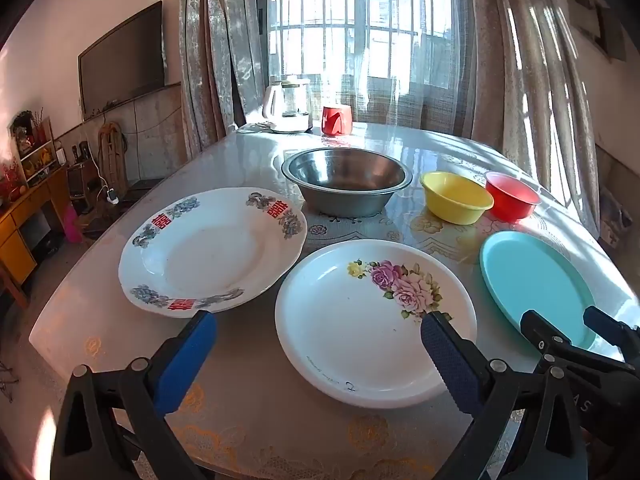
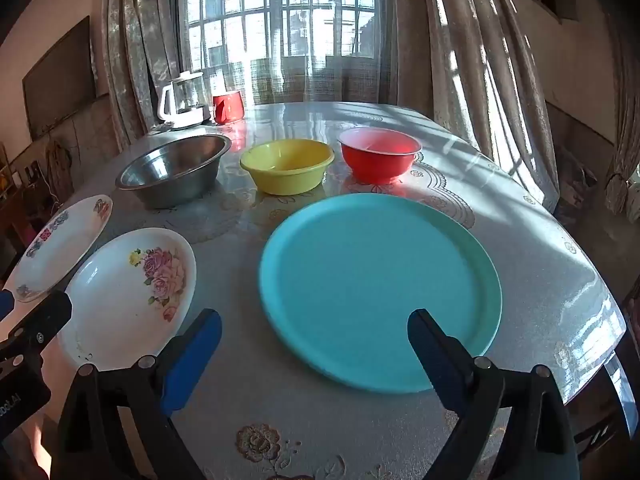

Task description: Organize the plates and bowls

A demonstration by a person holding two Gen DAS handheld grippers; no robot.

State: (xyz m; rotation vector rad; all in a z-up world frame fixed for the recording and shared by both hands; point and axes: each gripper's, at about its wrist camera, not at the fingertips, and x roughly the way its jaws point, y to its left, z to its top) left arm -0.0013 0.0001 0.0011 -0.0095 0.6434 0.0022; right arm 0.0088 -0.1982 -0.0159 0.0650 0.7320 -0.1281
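Three plates lie in a row on the table: a white plate with red characters (image 1: 212,248), a white rose plate (image 1: 372,320) and a teal plate (image 2: 380,288). Behind them stand a steel bowl (image 1: 346,180), a yellow bowl (image 2: 287,170) and a red bowl (image 2: 380,158). My left gripper (image 1: 318,330) hovers open over the near edge of the rose plate, holding nothing. Above the teal plate's near rim my right gripper (image 2: 314,326) is open and empty as well. The right gripper (image 1: 568,332) also shows at the lower right of the left wrist view.
A white kettle (image 1: 288,106) and a red mug (image 1: 336,120) stand at the table's far edge by the curtained window. The table (image 2: 540,272) is covered with a patterned cloth under clear film. A cabinet and a wall screen are off to the left.
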